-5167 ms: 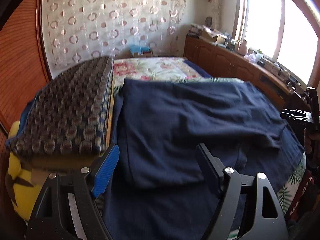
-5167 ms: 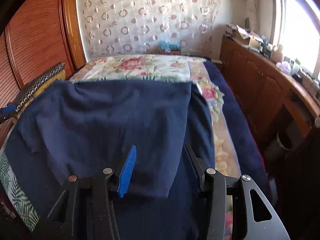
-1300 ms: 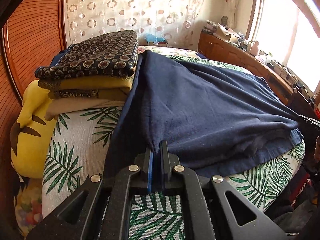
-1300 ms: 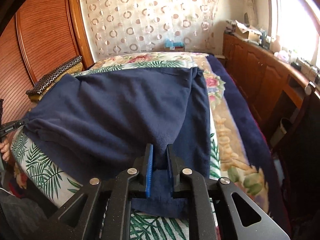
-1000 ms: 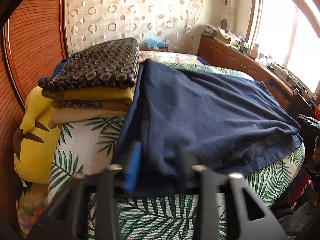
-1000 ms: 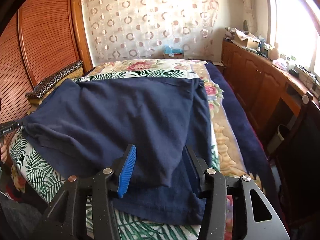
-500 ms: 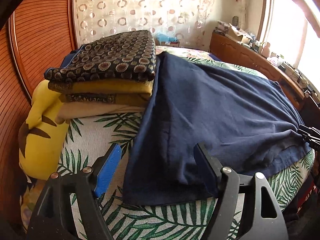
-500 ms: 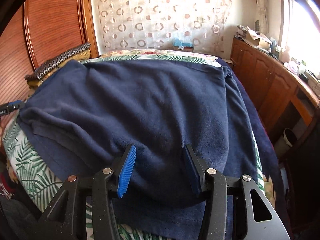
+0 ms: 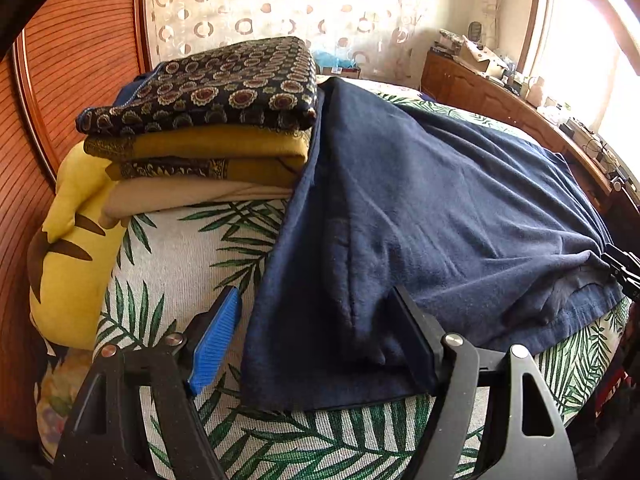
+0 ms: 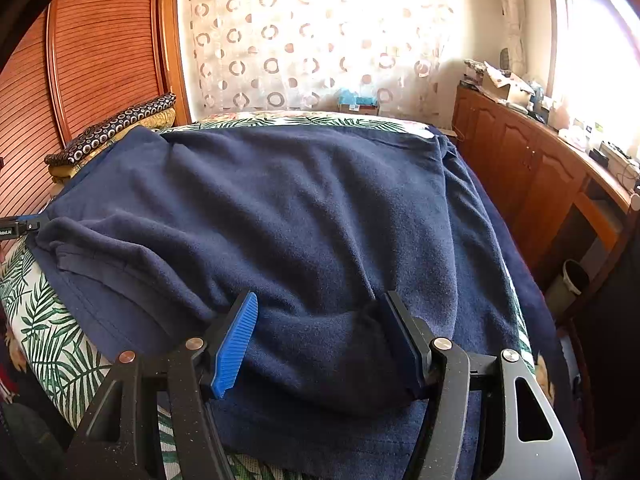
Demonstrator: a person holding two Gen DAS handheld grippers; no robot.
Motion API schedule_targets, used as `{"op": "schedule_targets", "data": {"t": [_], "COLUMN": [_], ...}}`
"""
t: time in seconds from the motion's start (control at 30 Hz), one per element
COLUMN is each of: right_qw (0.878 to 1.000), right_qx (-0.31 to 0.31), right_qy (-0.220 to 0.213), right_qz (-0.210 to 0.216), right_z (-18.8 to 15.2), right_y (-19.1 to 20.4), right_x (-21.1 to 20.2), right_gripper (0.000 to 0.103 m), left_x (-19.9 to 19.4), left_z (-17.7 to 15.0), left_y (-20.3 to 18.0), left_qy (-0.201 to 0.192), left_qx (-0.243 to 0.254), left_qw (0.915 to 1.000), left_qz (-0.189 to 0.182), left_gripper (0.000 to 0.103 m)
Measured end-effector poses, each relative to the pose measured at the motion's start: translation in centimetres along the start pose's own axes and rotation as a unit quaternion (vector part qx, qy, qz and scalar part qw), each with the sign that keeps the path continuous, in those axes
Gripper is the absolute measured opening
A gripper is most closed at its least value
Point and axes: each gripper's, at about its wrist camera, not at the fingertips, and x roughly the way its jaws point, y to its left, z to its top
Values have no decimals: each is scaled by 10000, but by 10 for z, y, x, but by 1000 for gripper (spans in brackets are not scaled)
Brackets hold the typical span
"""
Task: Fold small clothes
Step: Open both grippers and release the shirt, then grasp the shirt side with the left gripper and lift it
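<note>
A dark navy garment [image 9: 420, 208] lies spread over the bed, its folded-over edge near the front; it also fills the right wrist view [image 10: 304, 216]. My left gripper [image 9: 316, 320] is open, its fingers straddling the garment's near left corner without pinching it. My right gripper [image 10: 320, 320] is open, its fingers on either side of a bulge of the garment's near edge. The tip of the right gripper shows at the far right of the left wrist view [image 9: 622, 268], and the left gripper's tip at the far left of the right wrist view [image 10: 18, 226].
A stack of folded clothes [image 9: 208, 120] with a patterned dark piece on top sits at the bed's left, above a yellow pillow [image 9: 68, 248]. The palm-leaf bedsheet [image 9: 172, 248] shows at the front. A wooden cabinet [image 10: 532, 168] runs along the right, a wooden wardrobe [image 10: 92, 52] on the left.
Both grippers were shut on the garment's edge and pulling it toward the bed's front; they have opened and let it go. Both have since moved in closer over the near edge.
</note>
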Motion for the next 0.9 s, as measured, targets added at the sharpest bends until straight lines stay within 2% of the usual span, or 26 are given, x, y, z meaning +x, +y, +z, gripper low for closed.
{"op": "schedule_targets", "data": {"t": [0.2,0.3,0.4,0.47,0.5,0.53,0.57,0.67,0.9], "right_qw": [10000,10000,10000,10000,10000,10000,10000,10000,9998], "right_qx": [-22,-13,-44,-43,-43,-36,-39,-45,61], "right_qy": [-14,-25,-28,-31,-31,-29,-27,5,146], "right_qz": [-15,-6,-18,-16,-9,-4,1,23,91], "right_z": [1,1,1,1,1,1,1,3,9], "right_y": [-2,-3,-3,-3,-4,-4,-4,-4,-11], "right_x": [-1,-2,-2,-3,-3,-3,-3,-3,-9], "right_gripper": [66,66,66,66,66,66,66,66,66], "left_x": [-1,-3,-5,-6,-6,-6,-7,-20,-62], "left_z": [-3,-3,-3,-2,-1,0,0,4,30], "left_y": [-4,-9,-17,-18,-19,-20,-20,-32,-71], "left_qy": [-22,-21,-16,-10,5,13,5,-262,-891], "left_qx": [116,254,369,410,403,397,417,540,587], "left_qw": [9999,9996,9992,9990,9987,9986,9983,9971,9890], "left_qz": [21,-86,-152,-201,-296,-360,-400,-467,-1028], "left_gripper": [76,69,54,33,27,13,9,9,9]}}
